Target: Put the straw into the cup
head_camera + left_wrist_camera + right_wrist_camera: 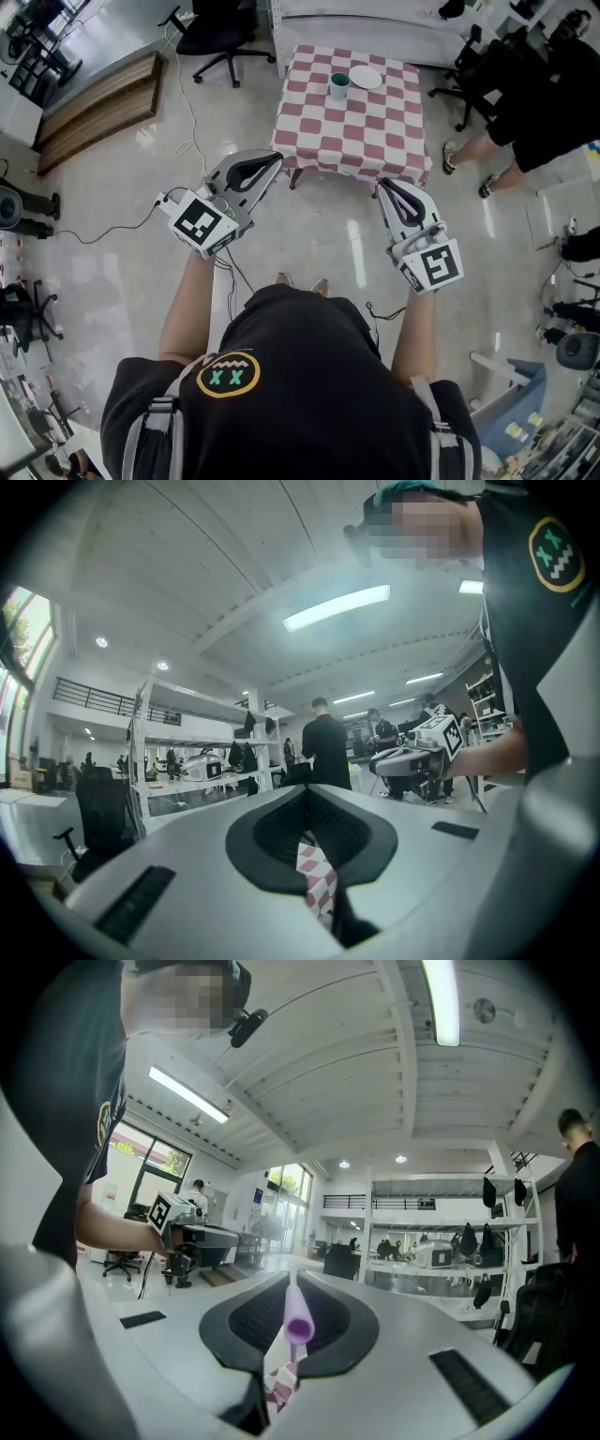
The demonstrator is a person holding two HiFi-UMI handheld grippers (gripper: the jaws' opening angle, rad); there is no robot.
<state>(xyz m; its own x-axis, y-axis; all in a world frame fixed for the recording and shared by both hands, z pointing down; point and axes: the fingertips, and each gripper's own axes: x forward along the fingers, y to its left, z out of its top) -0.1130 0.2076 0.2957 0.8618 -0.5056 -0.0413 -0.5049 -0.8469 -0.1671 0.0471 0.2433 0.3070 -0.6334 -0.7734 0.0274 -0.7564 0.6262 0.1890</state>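
A teal cup point(339, 85) stands at the far side of a table with a red-and-white checked cloth point(356, 131), ahead of me across the floor. My right gripper point(382, 185) points level toward the table and is shut on a purple straw point(298, 1321), whose end sticks back toward the camera between the jaws point(287, 1279). My left gripper point(277, 159) is held beside it, also level, its tips together with nothing between them point(306, 794). Both are well short of the table. The checked cloth point(317, 878) shows through the left jaws.
A white plate point(366, 77) lies next to the cup. A black office chair point(217, 33) stands left of the table, and a seated person point(525, 103) is at its right. Cables point(187, 103) run over the floor at left, near a wooden step point(94, 108).
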